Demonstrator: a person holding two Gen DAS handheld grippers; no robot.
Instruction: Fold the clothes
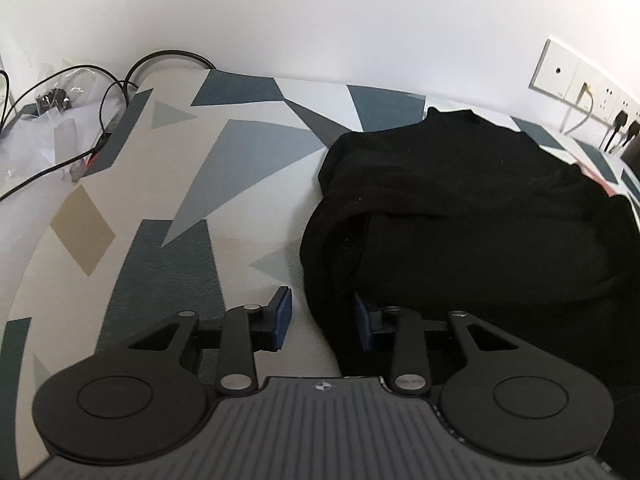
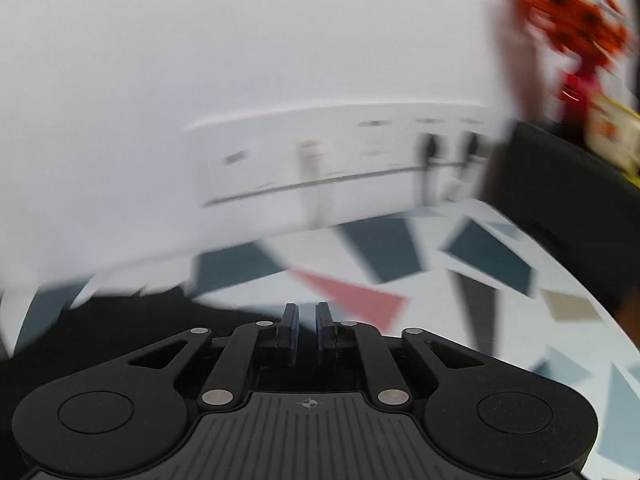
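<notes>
Each hand-held gripper – black linkages, silver rivets, blue pads

Even bright light, fisheye-bent edges, right wrist view motion-blurred

The tabletop wears a geometric print of slate-blue, dark teal, grey and tan triangles and diamonds on an off-white ground, with a salmon-pink triangle showing in the right wrist view. On it lies a plain black garment, and the left tongs and right tongs are matte black with dark blue pads. The far wall is plain white with white socket plates and black cables, and a blurred red-orange object shows far right.
</notes>
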